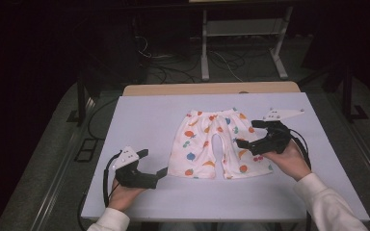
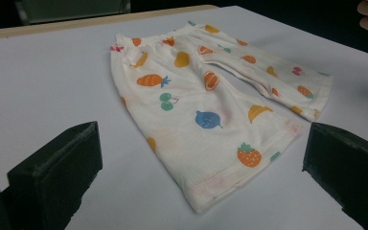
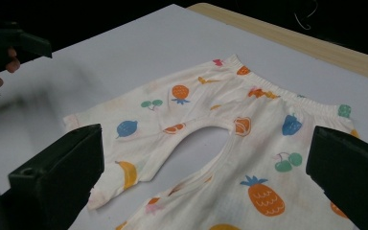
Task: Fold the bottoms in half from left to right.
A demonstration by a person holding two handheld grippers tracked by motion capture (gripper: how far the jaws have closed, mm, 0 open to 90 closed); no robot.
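Fruit-print toddler shorts (image 1: pixel 218 143) lie spread flat at the centre of the high view, on the white tabletop (image 1: pixel 139 115), waistband toward the top of the frame and both leg hems toward the bottom. At lower left of that view the left gripper (image 1: pixel 163 172) rests low by the table surface, its jaws spread wide and empty, just beside the hem of the left-hand leg but not touching it. In the left gripper view that hem (image 2: pixel 220 189) sits between the two black jaws at the bottom of the frame. Moving right in the high view, the right gripper (image 1: pixel 244 134) hovers over the right-hand leg, jaws likewise parted with nothing pinched; whether a tip brushes the cloth I cannot tell.

My judgement: the garment is thin knit cotton, light and limp, so it will sag and crease wherever it is lifted and may drag along the smooth board. Good places to grip look like the doubled leg hems or the elastic waistband (image 3: pixel 287 98), where the thicker fabric gives the jaws something to bite.
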